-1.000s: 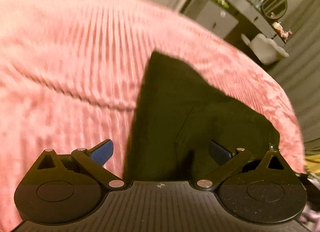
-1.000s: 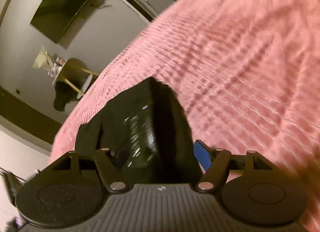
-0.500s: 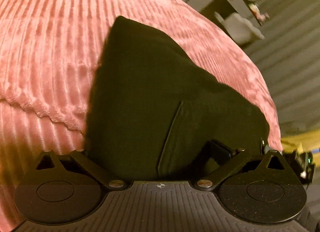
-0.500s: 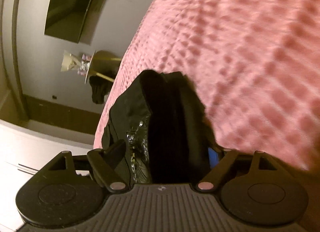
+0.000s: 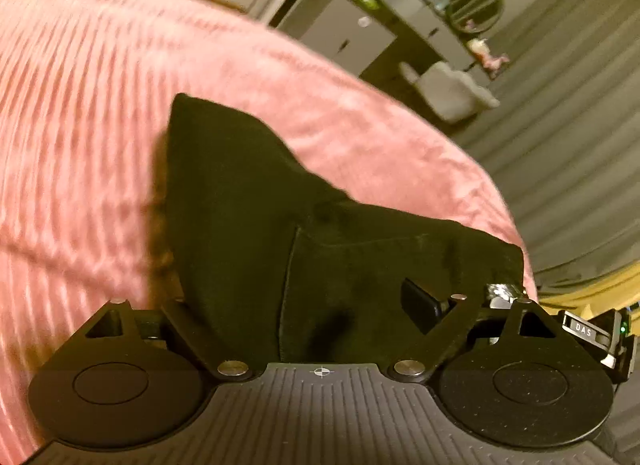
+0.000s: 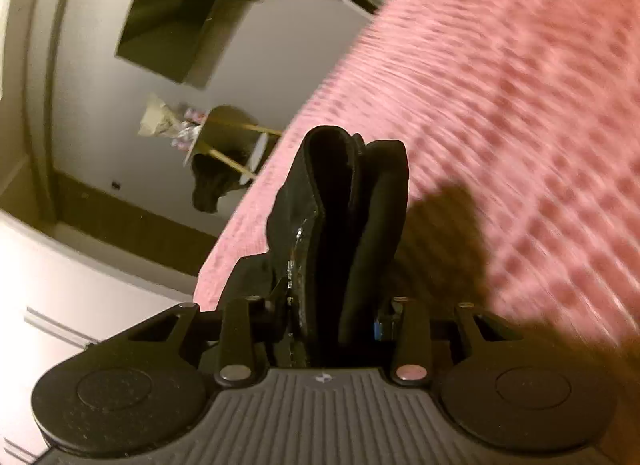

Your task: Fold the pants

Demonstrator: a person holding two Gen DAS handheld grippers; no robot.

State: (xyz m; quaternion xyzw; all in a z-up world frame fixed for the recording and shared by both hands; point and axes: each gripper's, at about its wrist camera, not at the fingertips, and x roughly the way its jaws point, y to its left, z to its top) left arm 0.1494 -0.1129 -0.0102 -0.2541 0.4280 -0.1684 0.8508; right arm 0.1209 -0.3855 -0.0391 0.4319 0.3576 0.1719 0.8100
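Black pants, folded into a thick bundle, are held above a pink ribbed bedspread, near its edge. Left gripper: links spread wide, cloth filling the gap and covering the near finger; grip cannot be determined. Right gripper: fingers narrow, clamped on the stacked fold of the pants, which stands upright between them. Bedspread is motion-blurred in both views.

The right claw pinches the folded black pants, lifted above the pink ribbed bedspread.
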